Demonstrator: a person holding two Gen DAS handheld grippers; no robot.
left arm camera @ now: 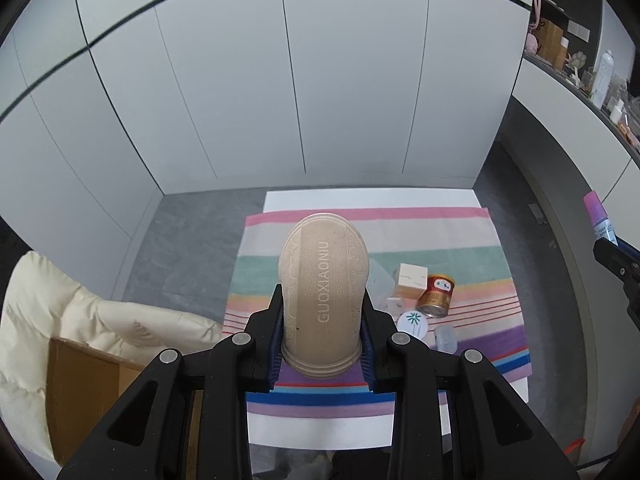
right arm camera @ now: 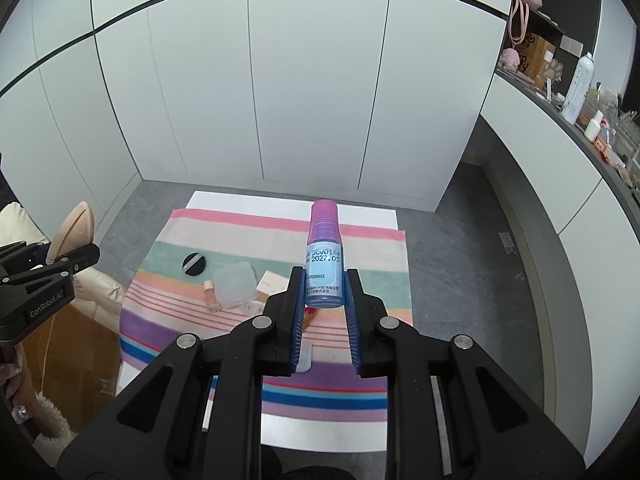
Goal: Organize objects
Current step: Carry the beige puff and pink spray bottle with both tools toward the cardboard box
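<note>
Black tongs fill the foreground of both views: the left gripper [left arm camera: 323, 322] clamps its blue pads on the heel end of a beige slipper [left arm camera: 323, 280], sole facing the camera and toe pointing up and away, raised clear of the striped towel [left arm camera: 472, 236] below; the right gripper [right arm camera: 324, 292] is closed on the base of a small blue bottle with a pink cap [right arm camera: 324, 256], held cap-forward above the same towel, which covers a white table [right arm camera: 224, 200]

On the towel lie a red and gold tin [left arm camera: 437, 295] on its side just beside a cream box [left arm camera: 412, 278], a white round lid with a green emblem [left arm camera: 412, 321], a clear plastic container [right arm camera: 235, 282], a small pink bottle [right arm camera: 211, 296] and a black powder puff [right arm camera: 194, 264]; a cardboard box [left arm camera: 84, 388] and a cream padded jacket [left arm camera: 60, 304] sit left of the table
</note>
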